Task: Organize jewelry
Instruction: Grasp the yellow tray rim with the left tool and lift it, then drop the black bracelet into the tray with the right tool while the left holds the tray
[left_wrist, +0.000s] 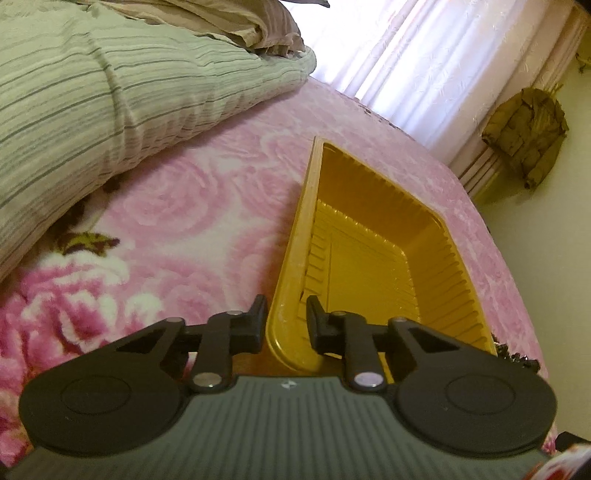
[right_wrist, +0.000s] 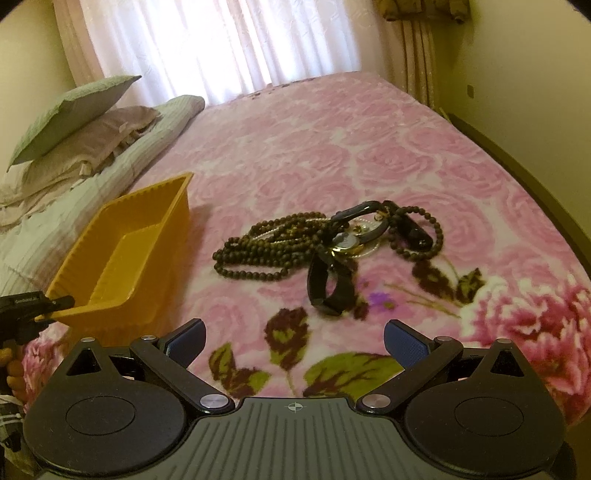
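A yellow plastic tray (left_wrist: 424, 229) lies on the pink floral bedspread, and nothing shows inside it. My left gripper (left_wrist: 286, 318) is shut on the tray's near rim, one finger outside the wall and one inside. The right wrist view shows the tray (right_wrist: 162, 206) at left with the left gripper's tip (right_wrist: 55, 302) on its corner. A pile of jewelry lies mid-bed: dark bead necklaces (right_wrist: 258, 243), a black watch (right_wrist: 327, 284) and a small watch face (right_wrist: 347, 240). My right gripper (right_wrist: 293, 341) is open and empty, short of the pile.
Striped green pillows (left_wrist: 110, 103) and a folded blanket lie to the left of the tray. White curtains (right_wrist: 221, 44) hang behind the bed. The bed's edge and a cream wall (right_wrist: 524, 96) run along the right side.
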